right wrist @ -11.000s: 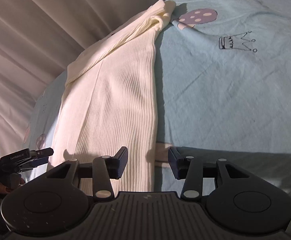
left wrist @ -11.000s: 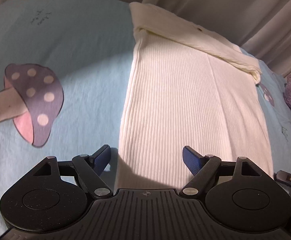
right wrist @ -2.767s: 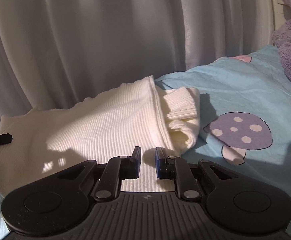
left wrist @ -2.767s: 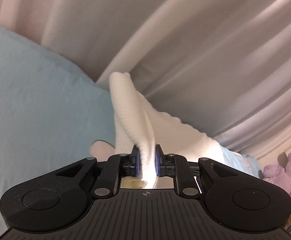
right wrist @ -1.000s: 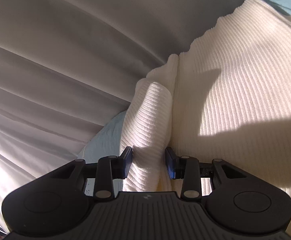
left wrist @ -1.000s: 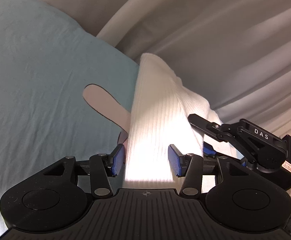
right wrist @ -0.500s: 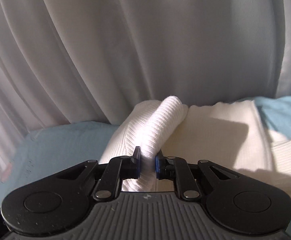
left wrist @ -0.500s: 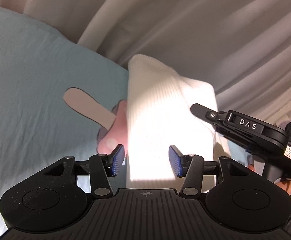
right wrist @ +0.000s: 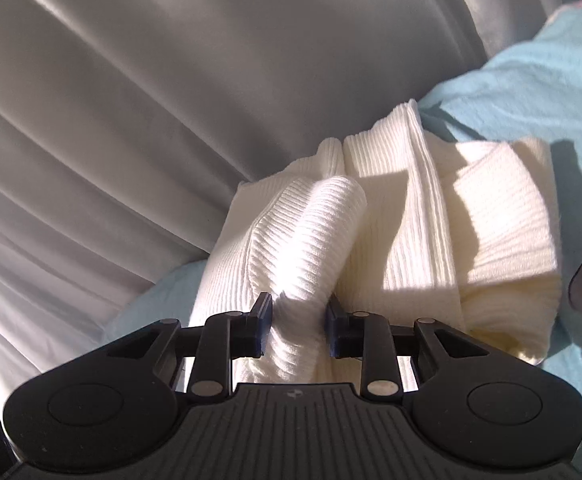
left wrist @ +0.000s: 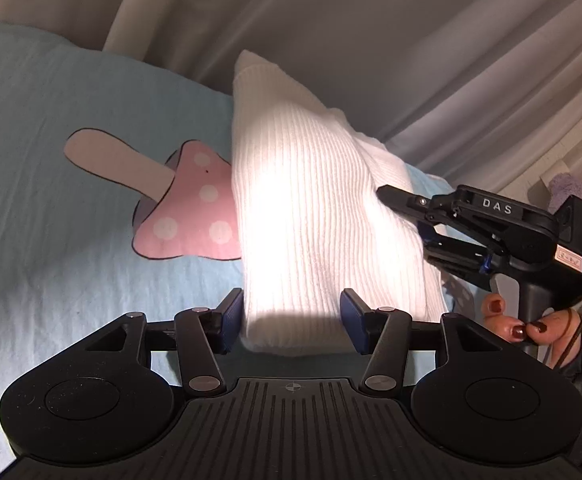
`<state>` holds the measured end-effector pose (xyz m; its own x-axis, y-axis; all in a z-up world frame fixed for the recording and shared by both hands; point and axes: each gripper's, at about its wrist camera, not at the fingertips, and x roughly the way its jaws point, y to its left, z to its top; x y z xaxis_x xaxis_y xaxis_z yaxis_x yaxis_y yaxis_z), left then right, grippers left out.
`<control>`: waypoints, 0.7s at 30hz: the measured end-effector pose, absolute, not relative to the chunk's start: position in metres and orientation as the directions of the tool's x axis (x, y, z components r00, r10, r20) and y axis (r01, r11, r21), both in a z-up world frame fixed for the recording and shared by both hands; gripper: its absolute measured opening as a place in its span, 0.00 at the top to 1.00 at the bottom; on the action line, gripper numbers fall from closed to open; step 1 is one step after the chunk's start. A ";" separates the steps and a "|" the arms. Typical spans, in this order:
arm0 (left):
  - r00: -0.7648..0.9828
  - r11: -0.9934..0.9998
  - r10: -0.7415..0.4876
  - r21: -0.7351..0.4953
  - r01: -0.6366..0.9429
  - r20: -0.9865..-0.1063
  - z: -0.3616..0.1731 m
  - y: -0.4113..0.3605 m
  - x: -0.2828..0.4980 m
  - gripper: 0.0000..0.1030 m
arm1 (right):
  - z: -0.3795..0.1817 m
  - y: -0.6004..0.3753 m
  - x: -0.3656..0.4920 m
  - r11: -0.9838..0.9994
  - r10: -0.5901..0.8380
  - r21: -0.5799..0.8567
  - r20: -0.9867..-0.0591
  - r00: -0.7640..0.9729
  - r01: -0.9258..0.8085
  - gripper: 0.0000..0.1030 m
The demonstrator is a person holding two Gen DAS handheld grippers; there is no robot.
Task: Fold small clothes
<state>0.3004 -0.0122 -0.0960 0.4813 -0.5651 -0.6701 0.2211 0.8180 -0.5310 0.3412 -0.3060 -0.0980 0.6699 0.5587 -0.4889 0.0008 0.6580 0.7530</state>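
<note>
A white ribbed garment [left wrist: 303, 216] lies folded into a thick strip on the light-blue sheet [left wrist: 51, 152]. My left gripper [left wrist: 291, 320] is open and its jaws are opening; the strip's near end lies between the blue pads without being pressed. My right gripper [left wrist: 411, 224], held by a hand [left wrist: 511, 324], reaches the strip's right side. In the right wrist view, the right gripper [right wrist: 299, 320] has a raised ridge of the garment [right wrist: 311, 240] between its jaws, which are opening and no longer squeeze it. More folded layers [right wrist: 491, 220] lie to the right.
Grey-white curtains [left wrist: 371, 40] hang close behind the bed's far edge and fill the right wrist view's upper left [right wrist: 151, 100]. A pink mushroom print [left wrist: 187, 216] marks the sheet left of the garment. A purple plush toy [left wrist: 567, 188] sits at the far right.
Half a second ago the right gripper was pinched shut on the garment's ridge; its jaws have since parted. The left gripper stayed open and shifted, so more of the mushroom print shows.
</note>
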 end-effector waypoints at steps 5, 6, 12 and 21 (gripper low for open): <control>0.472 0.833 -0.550 -0.488 0.259 -0.689 -0.088 -0.019 0.281 0.40 | -0.090 -0.294 0.346 0.688 0.559 0.725 -0.508 0.655 -0.025 0.77; 0.472 0.837 -0.546 -0.477 0.269 -0.692 -0.087 -0.021 0.278 0.40 | -0.084 -0.289 0.344 0.723 0.534 0.689 -0.517 0.668 -0.045 0.85; 0.473 0.840 -0.542 -0.465 0.278 -0.695 -0.083 -0.027 0.271 0.39 | -0.044 -0.279 0.323 0.944 0.227 0.329 -0.563 0.795 -0.037 0.91; 0.489 0.861 -0.508 -0.435 0.265 -0.708 -0.085 -0.038 0.273 0.40 | -0.055 -0.319 0.287 0.906 0.218 0.420 -0.556 0.802 0.044 0.70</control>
<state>0.2728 -0.0376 -0.0852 0.4894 -0.5085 -0.7085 0.2645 0.8607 -0.4350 0.2871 -0.3194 -0.0549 0.8019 0.2184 -0.5562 0.0445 0.9064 0.4200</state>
